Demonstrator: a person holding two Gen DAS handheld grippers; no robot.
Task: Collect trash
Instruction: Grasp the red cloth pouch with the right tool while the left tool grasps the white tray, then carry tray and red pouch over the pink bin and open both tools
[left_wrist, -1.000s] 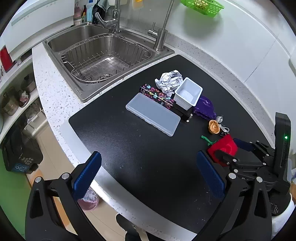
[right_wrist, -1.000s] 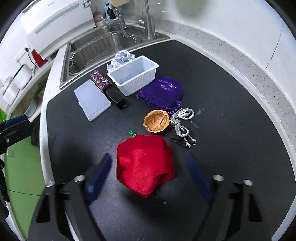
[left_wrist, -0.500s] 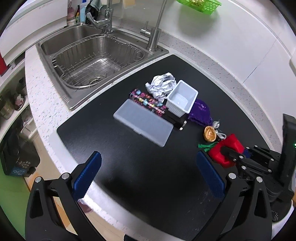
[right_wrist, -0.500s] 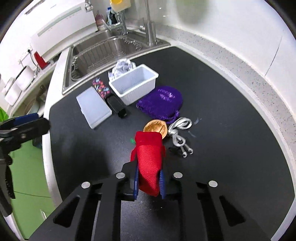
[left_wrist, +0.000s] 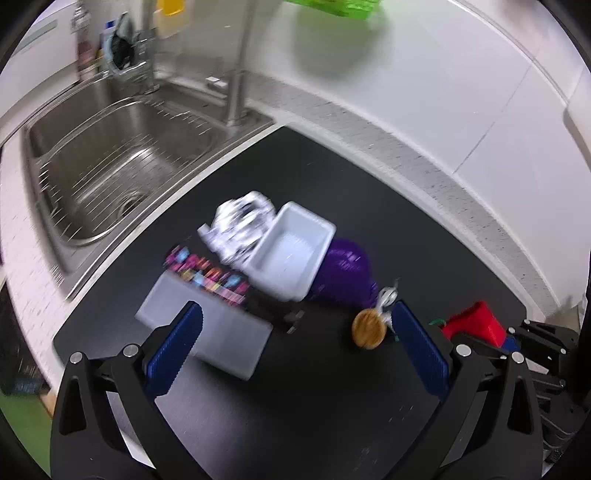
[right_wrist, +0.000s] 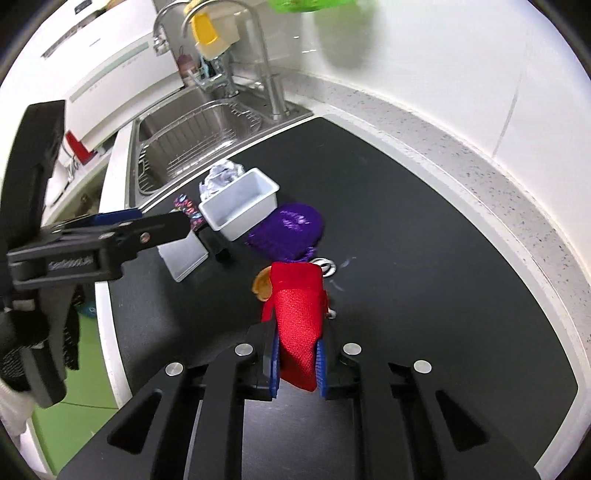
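My right gripper (right_wrist: 298, 363) is shut on a red mesh cloth (right_wrist: 298, 317) and holds it above the black mat (right_wrist: 424, 258); the cloth also shows in the left wrist view (left_wrist: 476, 326). My left gripper (left_wrist: 295, 347) is open and empty, above the mat near a flat clear lid (left_wrist: 207, 334). A crumpled white paper (left_wrist: 240, 225), a white plastic bin (left_wrist: 291, 249), a colourful wrapper (left_wrist: 207, 275), a purple mesh pouch (left_wrist: 343, 273) and a brown shell-like piece (left_wrist: 367, 328) lie on the mat.
A steel sink (left_wrist: 110, 147) with a wire rack and tap (left_wrist: 236, 85) is at the back left. A grey cord (right_wrist: 325, 266) lies by the pouch. The white counter edge (right_wrist: 107, 258) drops to a green floor on the left. A green basket (left_wrist: 332, 7) hangs on the wall.
My right gripper closed on the red cloth and lifted it off the mat. My left gripper moved forward toward the items; its view is blurred by motion.
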